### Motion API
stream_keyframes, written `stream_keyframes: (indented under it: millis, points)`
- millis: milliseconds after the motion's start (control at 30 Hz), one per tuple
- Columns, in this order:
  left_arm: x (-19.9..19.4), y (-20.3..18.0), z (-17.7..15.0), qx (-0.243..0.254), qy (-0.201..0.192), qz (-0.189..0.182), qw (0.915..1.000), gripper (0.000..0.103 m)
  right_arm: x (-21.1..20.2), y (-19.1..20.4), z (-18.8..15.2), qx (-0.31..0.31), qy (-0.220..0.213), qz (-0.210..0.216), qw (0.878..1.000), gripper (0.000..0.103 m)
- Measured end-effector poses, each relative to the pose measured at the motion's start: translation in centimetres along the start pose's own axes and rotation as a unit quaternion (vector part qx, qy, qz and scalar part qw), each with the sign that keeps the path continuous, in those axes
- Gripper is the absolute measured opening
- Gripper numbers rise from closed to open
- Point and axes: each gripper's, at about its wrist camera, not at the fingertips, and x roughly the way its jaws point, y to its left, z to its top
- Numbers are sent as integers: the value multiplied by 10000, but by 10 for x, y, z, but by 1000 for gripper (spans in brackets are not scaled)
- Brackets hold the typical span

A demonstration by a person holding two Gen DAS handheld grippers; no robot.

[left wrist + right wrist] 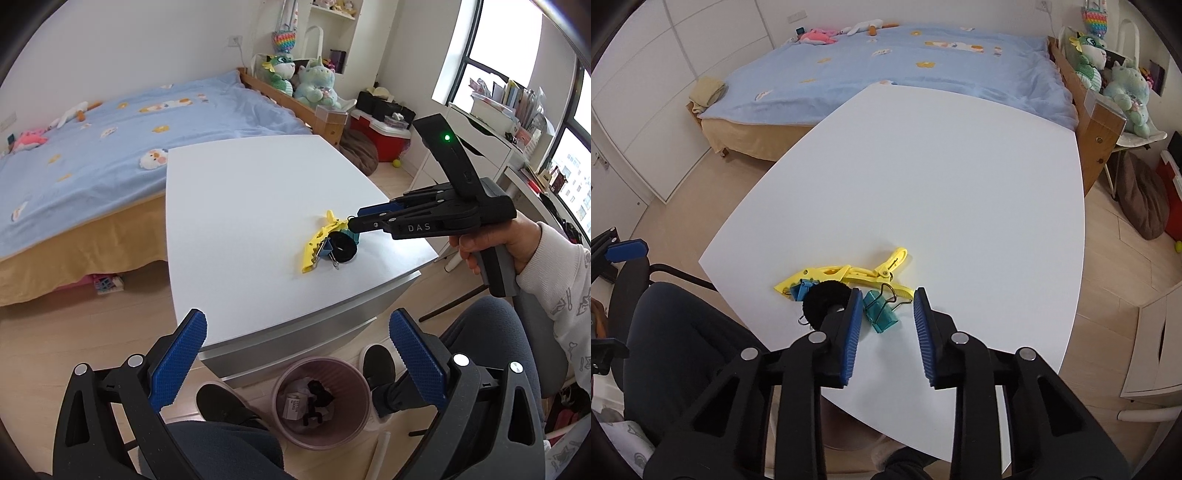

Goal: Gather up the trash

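The right gripper (886, 325) is lowered over a small heap of clutter near the table's (942, 177) front edge, its blue-padded fingers (849, 332) part-way drawn in and bracketing a teal binder clip (881, 314); a gap shows between the right pad and the clip, so nothing is yet pinched, though whether the left pad touches the clip cannot be told. The downward tilt of the tool suits a pickup from above, with the pads placed either side of the clip's body rather than its wire handles. The left gripper (299, 365) is held back off the table, fingers spread wide and empty, over the pink waste bin (321, 402) that stands on the floor between the seated person's shoes; this position is likely to keep clear of the working hand while marking the drop point. The bin already holds crumpled paper and dark scraps. The heap itself consists of a yellow plastic clothes clip (849, 275) lying flat and long, a black fuzzy hair tie (823, 299) resting against it, a smaller blue binder clip (801, 290) tucked under the tie's left side, and the teal clip lying on its side with black wire loops pointing towards the yellow piece. The items touch or overlap, so lifting one may drag a neighbour. The person's hand (491, 243) grips the right tool's handle in the left wrist view.
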Motion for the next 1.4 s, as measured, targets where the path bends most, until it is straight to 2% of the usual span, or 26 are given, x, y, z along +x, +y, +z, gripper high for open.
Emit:
stream_keyframes:
  millis: [67, 233, 533, 1100, 1400]
  points:
    - [2, 0, 0, -5, 16, -2, 10000, 95, 2, -1, 0, 21, 2, 30, 10000, 25]
    - [4, 1, 0, -13, 36, -15, 10000, 95, 4, 0, 2, 5, 16, 89, 10000, 10]
    - [7, 2, 0, -19, 66, -47, 10000, 95, -5, 0, 0, 5, -104, 116, 9999, 1]
    - [21, -14, 22, 257, 12, -168, 9995, 95, -43, -2, -12, 319, -427, -74, 9986, 1]
    - [45, -25, 38, 414, 164, -270, 9986, 95, -55, -7, -25, 472, -499, -105, 9976, 1]
